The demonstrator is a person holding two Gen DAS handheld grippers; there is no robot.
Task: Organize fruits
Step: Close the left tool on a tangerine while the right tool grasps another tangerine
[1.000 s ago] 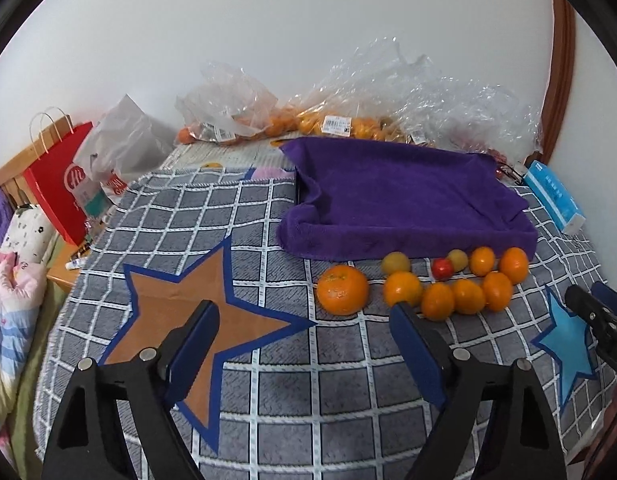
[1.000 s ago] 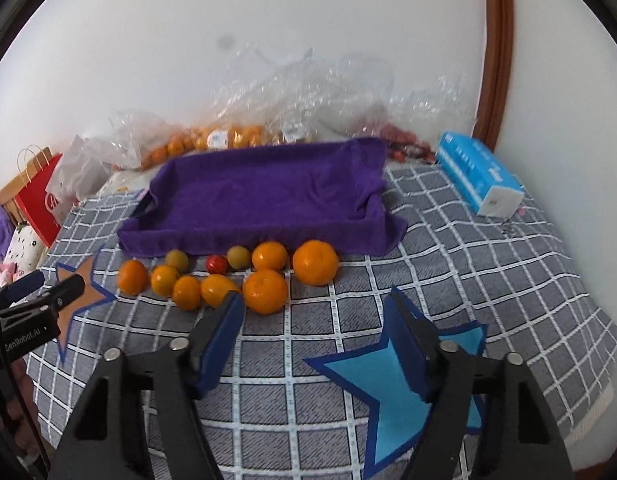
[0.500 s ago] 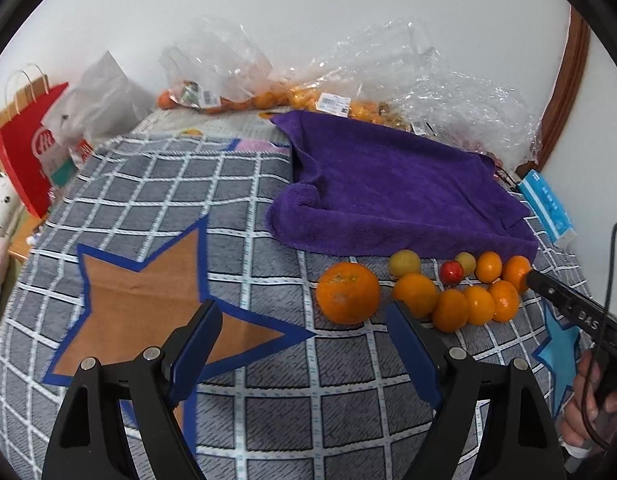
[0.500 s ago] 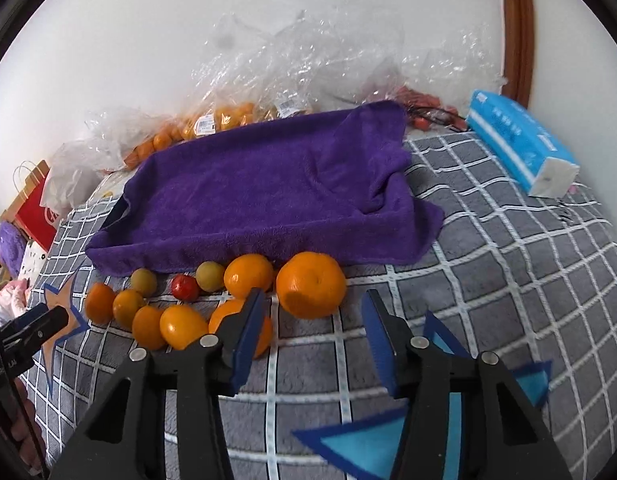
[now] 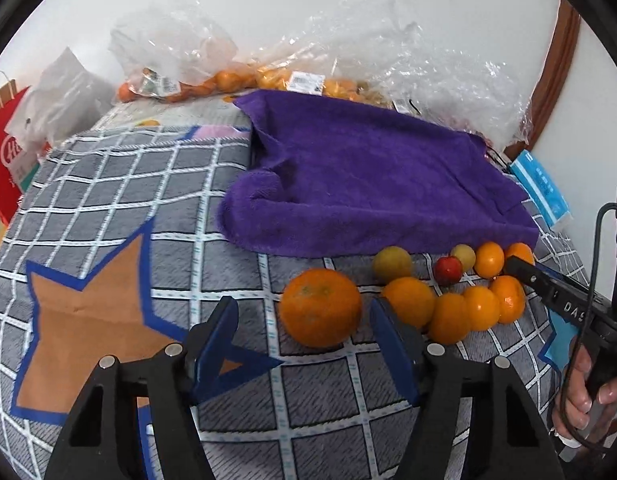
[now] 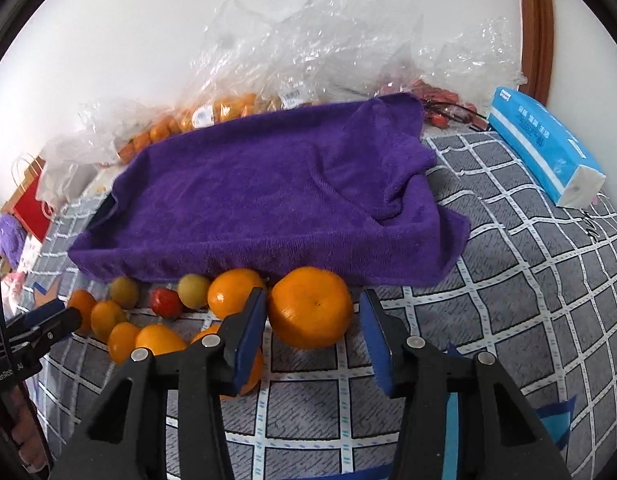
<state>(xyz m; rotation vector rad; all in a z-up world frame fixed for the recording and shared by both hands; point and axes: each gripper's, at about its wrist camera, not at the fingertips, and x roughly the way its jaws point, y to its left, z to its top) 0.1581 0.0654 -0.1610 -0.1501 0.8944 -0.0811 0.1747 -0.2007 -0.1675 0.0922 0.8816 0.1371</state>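
Left gripper [image 5: 304,336] fingers closing, large orange [image 5: 320,307] between; right gripper [image 6: 314,338] fingers spread around big orange [image 6: 310,307], untouched

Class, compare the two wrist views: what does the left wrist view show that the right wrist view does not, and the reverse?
Left wrist view only: the orange star on the checked cover, and a hand holding the right claw. Right wrist view only: the whole blue tissue pack. Both: the purple towel, the row of fruit, each view's claw flanking a large orange.
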